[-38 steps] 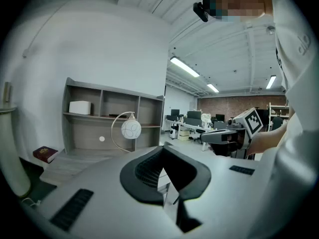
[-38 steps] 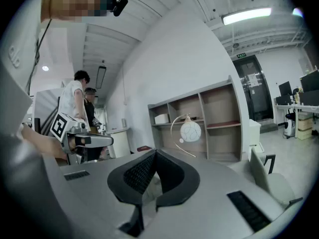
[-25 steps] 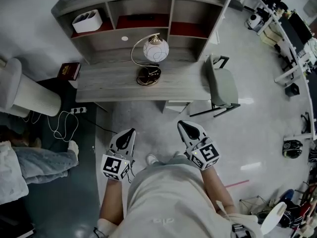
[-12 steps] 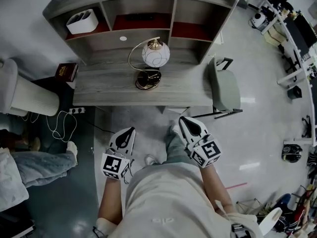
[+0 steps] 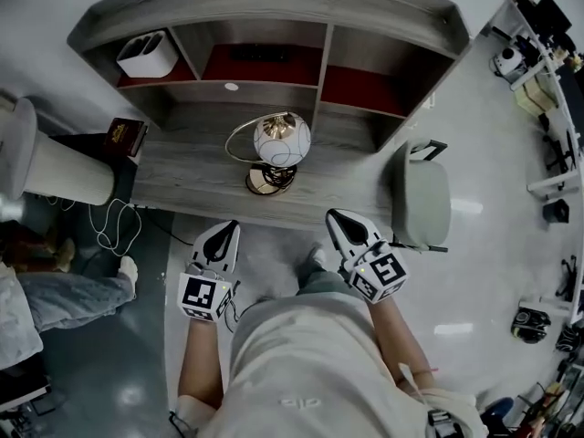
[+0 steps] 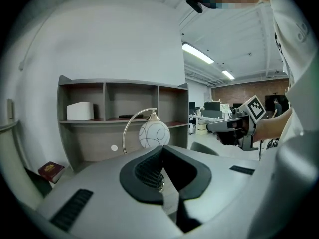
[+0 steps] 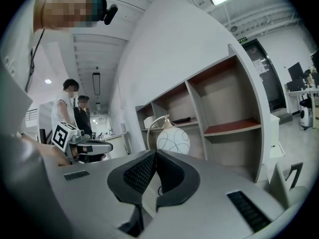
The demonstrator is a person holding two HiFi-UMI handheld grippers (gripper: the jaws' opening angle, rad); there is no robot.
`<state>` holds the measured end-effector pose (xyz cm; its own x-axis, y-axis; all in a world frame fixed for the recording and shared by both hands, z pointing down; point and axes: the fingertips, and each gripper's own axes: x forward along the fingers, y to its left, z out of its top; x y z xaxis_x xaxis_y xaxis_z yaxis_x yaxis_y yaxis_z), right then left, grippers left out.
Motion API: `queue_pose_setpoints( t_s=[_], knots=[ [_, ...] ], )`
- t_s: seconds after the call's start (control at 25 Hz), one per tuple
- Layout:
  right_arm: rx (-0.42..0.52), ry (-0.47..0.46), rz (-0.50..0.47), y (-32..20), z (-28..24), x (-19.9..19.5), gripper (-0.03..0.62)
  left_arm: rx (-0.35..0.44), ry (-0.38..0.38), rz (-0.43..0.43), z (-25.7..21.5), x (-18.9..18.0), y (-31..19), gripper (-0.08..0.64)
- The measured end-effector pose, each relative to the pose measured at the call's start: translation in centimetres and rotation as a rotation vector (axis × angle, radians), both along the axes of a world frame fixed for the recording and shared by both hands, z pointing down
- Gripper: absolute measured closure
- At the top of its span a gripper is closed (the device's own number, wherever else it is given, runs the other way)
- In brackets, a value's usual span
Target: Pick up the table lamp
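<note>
The table lamp stands on the grey desk: a white globe shade with thin line patterns, a curved brass arm and a round dark base. My left gripper is held in front of the desk edge, below and left of the lamp, jaws shut with nothing between them. My right gripper is to the lamp's lower right, also short of the desk, shut and empty. Both point toward the lamp, apart from it.
The desk carries a shelf hutch with a white box in its left bay. A grey chair stands at the desk's right end. A book, a white cylinder unit and cables lie left. A seated person's legs are at far left.
Both grippers and the person have moved forward toward the desk; the lamp now sits closer, just ahead of the jaw tips. Both jaws stayed shut.
</note>
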<state>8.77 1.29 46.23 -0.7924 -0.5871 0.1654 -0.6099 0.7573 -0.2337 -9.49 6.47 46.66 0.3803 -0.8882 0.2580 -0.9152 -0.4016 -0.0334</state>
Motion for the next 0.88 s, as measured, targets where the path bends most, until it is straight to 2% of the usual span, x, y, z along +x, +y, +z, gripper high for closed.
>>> queue_pose_setpoints(
  t_s=[0.24,0.44,0.68,0.8,0.88],
  knots=[
    [-0.020,-0.010,-0.090,-4.6,0.5,0.0,0.561,0.031,-0.048,-0.081,-1.5,0.1,-5.4,0.545],
    [-0.045,-0.021,-0.103,-6.7,1.1,-0.3,0.561,0.062,-0.088,-0.086,-3.3,0.1,-8.8,0.545],
    [-0.052,-0.020,-0.051,-8.6,1.2,0.2,0.561,0.103,-0.115,-0.029,-5.6,-0.1,-12.6,0.540],
    [-0.050,-0.017,0.009,-9.7,1.0,0.6,0.561,0.113,-0.136,0.028,-6.3,-0.1,-14.6,0.489],
    [-0.045,-0.017,0.051,-10.3,0.8,0.8,0.561,0.116,-0.179,0.085,-6.4,0.0,-15.9,0.478]
  ],
)
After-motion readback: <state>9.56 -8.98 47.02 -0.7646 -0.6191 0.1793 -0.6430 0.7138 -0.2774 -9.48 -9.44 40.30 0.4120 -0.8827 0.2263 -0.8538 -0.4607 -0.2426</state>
